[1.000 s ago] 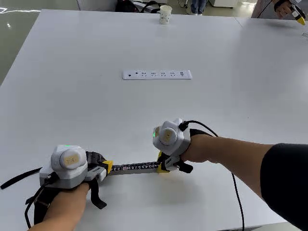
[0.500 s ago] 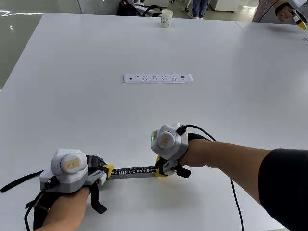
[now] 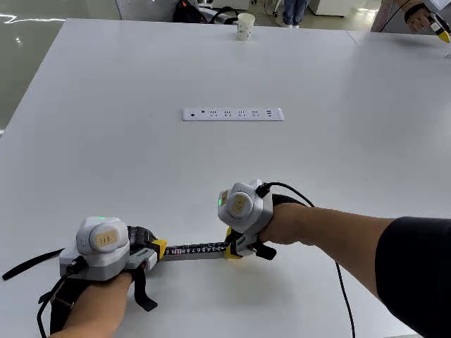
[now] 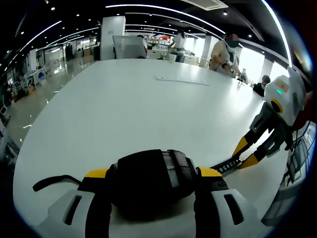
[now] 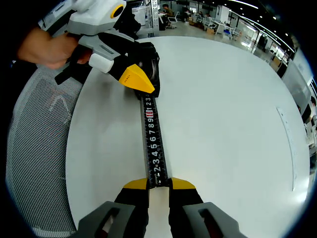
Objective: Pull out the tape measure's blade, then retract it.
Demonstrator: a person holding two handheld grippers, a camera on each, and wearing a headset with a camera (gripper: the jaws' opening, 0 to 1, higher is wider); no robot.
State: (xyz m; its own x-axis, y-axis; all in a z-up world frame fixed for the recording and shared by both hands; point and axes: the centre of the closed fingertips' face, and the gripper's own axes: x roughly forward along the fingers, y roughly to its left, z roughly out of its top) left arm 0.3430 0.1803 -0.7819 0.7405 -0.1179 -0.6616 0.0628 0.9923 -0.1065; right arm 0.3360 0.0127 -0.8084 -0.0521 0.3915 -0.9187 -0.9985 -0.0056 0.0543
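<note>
- A black strap (image 3: 28,260) is trailing off the left edge of the white table (image 3: 106,141), beside the person's left hand.
- The left gripper (image 3: 156,248) is sitting low at the near left of the table, its yellow-tipped jaws clamping the tape measure case (image 4: 153,181) from both sides. In the left gripper view, the black case is sitting wedged between the two jaws.
- The blade (image 5: 151,139) is running out of the case towards the right, straight and taut between the two grippers, with its printed numbers facing up. It is lying low along the table; whether it is touching the surface I cannot tell.
- The right gripper (image 5: 158,184) is pointing down at the blade's free end, its yellow jaw tips closing together on it, pinching the end between them.
- A white power strip (image 3: 232,113) is lying flat in the middle of the table, well apart from both grippers.
- A paper cup (image 3: 244,24) is standing upright near the far edge.
- A black cable (image 3: 338,260) is looping from the right gripper over the person's right forearm and hanging towards the near edge.
</note>
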